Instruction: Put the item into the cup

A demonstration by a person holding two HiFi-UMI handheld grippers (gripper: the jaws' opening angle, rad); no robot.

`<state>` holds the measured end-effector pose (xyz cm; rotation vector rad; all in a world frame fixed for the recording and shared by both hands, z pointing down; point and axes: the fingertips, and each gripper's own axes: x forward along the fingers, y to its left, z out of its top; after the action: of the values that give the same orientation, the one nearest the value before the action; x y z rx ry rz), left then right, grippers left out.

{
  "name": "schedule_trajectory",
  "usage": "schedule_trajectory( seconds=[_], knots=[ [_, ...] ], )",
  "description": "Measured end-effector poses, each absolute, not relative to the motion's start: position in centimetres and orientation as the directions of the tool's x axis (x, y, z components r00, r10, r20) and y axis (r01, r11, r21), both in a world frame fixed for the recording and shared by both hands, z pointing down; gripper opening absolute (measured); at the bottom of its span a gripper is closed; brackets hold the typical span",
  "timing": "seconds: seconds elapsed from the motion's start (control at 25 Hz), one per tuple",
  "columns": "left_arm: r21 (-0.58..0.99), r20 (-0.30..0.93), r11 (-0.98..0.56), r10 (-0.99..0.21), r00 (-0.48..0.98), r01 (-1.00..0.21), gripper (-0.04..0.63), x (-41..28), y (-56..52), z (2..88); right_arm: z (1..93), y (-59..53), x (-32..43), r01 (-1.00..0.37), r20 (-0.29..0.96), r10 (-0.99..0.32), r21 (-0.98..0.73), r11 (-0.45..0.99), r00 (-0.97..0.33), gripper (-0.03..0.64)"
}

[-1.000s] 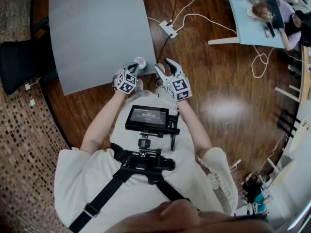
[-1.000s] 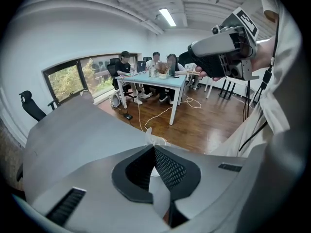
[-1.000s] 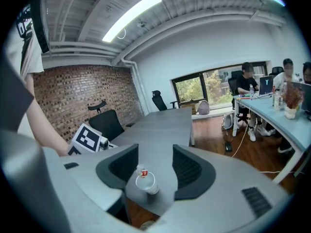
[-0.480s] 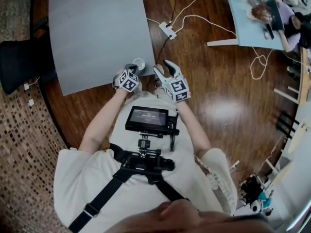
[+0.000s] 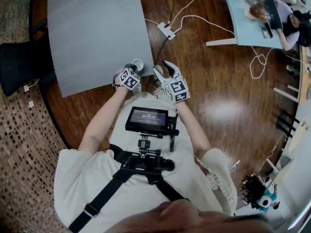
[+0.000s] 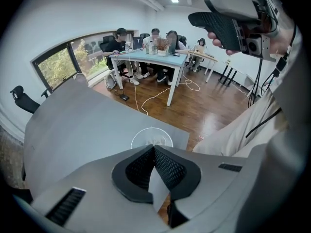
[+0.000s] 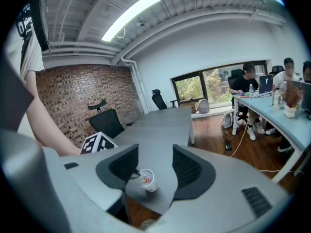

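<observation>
cup: small, round, thin clear plastic with a pale rim. it stands upright by the near corner of the table. a red patch shows on it; we cannot tell whether it is print or something inside.

left tool: closed, its dark cross-hatched pads meeting at the tips, and we see nothing between them. it points steeply down, with the cup rim just beyond its tips.

right tool: jaws wide apart and empty. it is held off the table edge, well apart from the cup, which we see through its gap.

the table top is matte grey, flat and otherwise bare. the floor is dark glossy wood. there is a black chair at the far side, a brick wall, and a white power strip with cables.
</observation>
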<state>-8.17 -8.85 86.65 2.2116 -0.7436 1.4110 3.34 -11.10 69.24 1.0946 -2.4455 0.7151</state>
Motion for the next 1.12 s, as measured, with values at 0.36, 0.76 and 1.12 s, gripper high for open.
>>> schedule_trajectory(
  seconds=[0.36, 0.76, 1.12],
  knots=[
    [0.060, 0.933, -0.753, -0.192, 0.305, -0.656, 0.003, -9.5, -7.7, 88.0, 68.5, -10.2, 3.3, -0.771, 0.509, -0.591, -0.290, 0.567, -0.626, 0.236],
    [0.068, 0.923, -0.731, -0.212, 0.321, -0.679, 0.110, -9.0, -7.4, 87.5, 68.5, -9.7, 3.5, -0.764, 0.506, -0.584, -0.296, 0.574, -0.634, 0.235],
    [0.101, 0.862, -0.678, -0.306, 0.404, -0.728, 0.123, -9.3, -8.0, 84.0, 67.6, -10.0, 2.9, -0.762, 0.492, -0.595, -0.270, 0.589, -0.635, 0.235]
  ],
)
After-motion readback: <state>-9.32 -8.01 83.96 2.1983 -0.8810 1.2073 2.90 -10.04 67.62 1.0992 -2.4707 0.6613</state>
